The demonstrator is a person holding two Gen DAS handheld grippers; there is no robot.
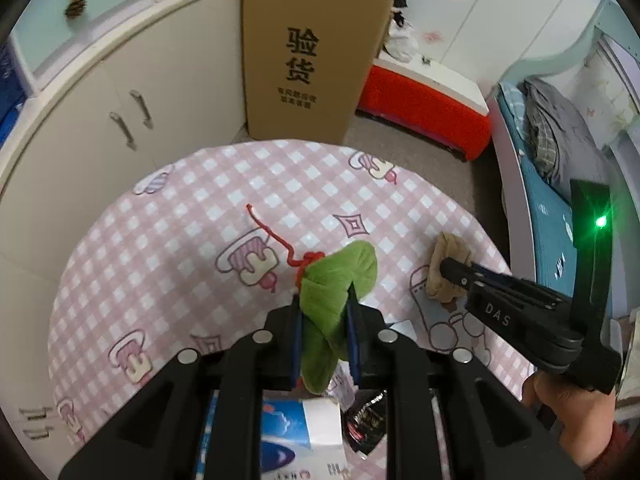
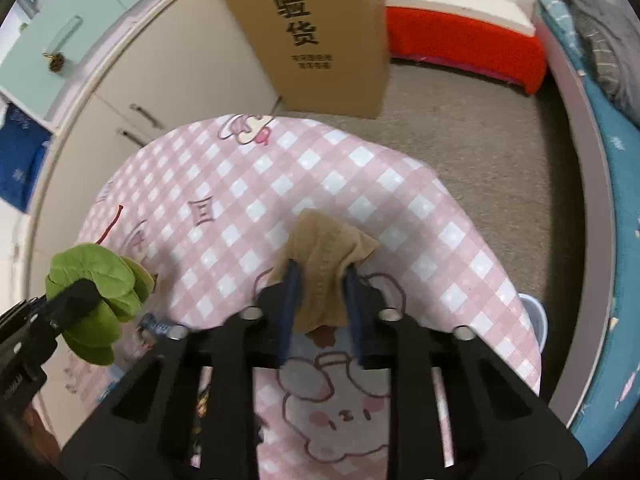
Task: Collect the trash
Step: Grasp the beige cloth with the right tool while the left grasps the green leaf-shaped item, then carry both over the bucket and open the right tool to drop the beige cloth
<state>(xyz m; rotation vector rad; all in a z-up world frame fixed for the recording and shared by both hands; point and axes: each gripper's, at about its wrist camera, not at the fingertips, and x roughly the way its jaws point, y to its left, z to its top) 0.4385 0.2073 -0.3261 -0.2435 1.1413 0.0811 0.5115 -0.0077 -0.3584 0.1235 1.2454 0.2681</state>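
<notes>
My left gripper [image 1: 325, 294] is shut on a green leaf-shaped cloth [image 1: 340, 276] with a red string [image 1: 276, 238] trailing over the pink checked tablecloth [image 1: 180, 220]. It also shows at the left of the right wrist view [image 2: 92, 280]. My right gripper [image 2: 320, 270] is shut on a crumpled tan cloth [image 2: 326, 252], held just over the tablecloth [image 2: 400, 208]. In the left wrist view that tan cloth [image 1: 446, 264] sits at the right, with the right gripper's fingers [image 1: 456, 270] on it.
A blue and white packet [image 1: 288, 432] and a dark wrapper [image 1: 366, 420] lie under my left gripper. A tall cardboard box [image 1: 312, 48] stands on the floor behind the table. Cream cabinets [image 1: 120, 112] are at the left, a bed [image 1: 552, 184] at the right.
</notes>
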